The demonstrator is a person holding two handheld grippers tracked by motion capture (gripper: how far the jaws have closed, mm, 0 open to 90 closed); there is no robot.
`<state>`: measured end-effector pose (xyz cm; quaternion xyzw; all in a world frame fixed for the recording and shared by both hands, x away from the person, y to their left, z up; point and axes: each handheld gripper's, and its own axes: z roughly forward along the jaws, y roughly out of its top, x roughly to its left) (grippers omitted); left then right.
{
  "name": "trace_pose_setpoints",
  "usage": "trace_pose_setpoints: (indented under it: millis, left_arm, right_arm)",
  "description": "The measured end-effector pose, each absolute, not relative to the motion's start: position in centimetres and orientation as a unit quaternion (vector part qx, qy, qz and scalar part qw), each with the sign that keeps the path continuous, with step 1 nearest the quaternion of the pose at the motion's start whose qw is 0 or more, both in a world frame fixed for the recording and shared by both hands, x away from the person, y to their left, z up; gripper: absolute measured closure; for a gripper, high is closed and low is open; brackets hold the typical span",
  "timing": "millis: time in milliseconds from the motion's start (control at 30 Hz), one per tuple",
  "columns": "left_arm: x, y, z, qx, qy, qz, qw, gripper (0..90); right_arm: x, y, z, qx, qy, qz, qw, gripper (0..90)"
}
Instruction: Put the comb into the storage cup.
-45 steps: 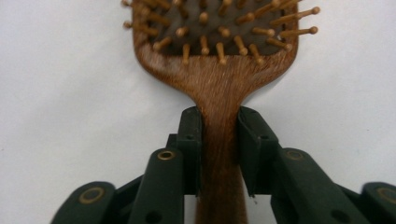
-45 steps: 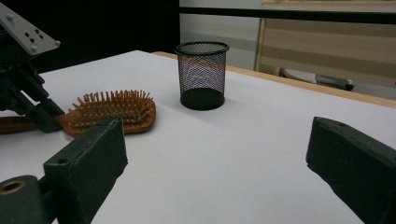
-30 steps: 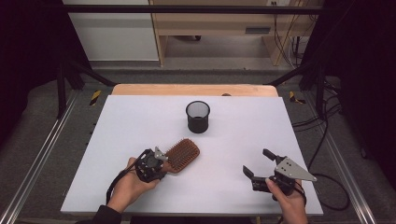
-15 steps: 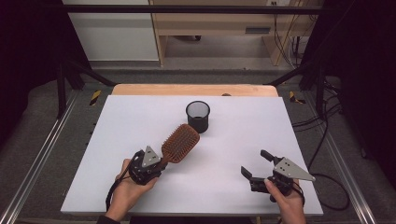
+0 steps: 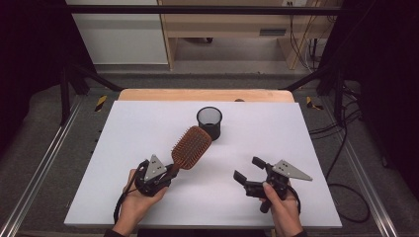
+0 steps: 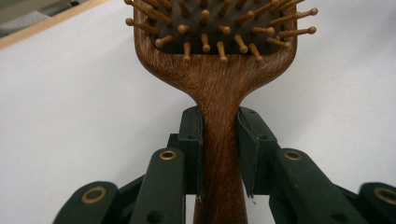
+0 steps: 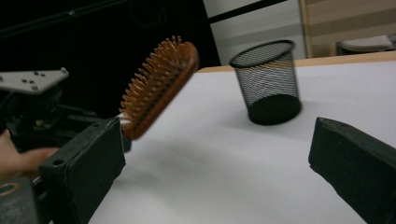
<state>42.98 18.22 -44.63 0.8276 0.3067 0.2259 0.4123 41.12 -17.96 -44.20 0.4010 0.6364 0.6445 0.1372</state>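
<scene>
Left tongs (image 5: 170, 172) clamped the hairbrush (image 5: 191, 147) by its handle; right tongs (image 5: 249, 169) stood wide, empty. Brush looked liable to tip the light mesh cup (image 5: 209, 121).

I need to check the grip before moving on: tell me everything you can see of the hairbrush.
The hairbrush is a wooden paddle brush, reddish brown, with a dark pad of ball-tipped wooden pins. The left gripper clamps its handle just below the head, both pads pressed against the neck. It is lifted off the white table, tilted up, head pointing toward the black mesh cup without touching it. Nothing else touches it.
</scene>
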Motion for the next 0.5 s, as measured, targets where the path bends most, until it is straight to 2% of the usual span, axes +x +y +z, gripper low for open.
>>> trace_pose_setpoints:
  millis: [133,500]
  left_arm:
    - [42.6,18.0,-44.9,0.829,0.300,0.231,0.411,72.4]
    - [41.8,17.8,-44.2,0.808,0.298,0.222,0.456,72.4]
  right_arm:
    - [42.2,-15.6,-43.5,0.389,0.648,0.642,0.126,4.0]
    - [44.2,-10.4,-42.3,0.396,0.660,0.631,0.100,6.5]
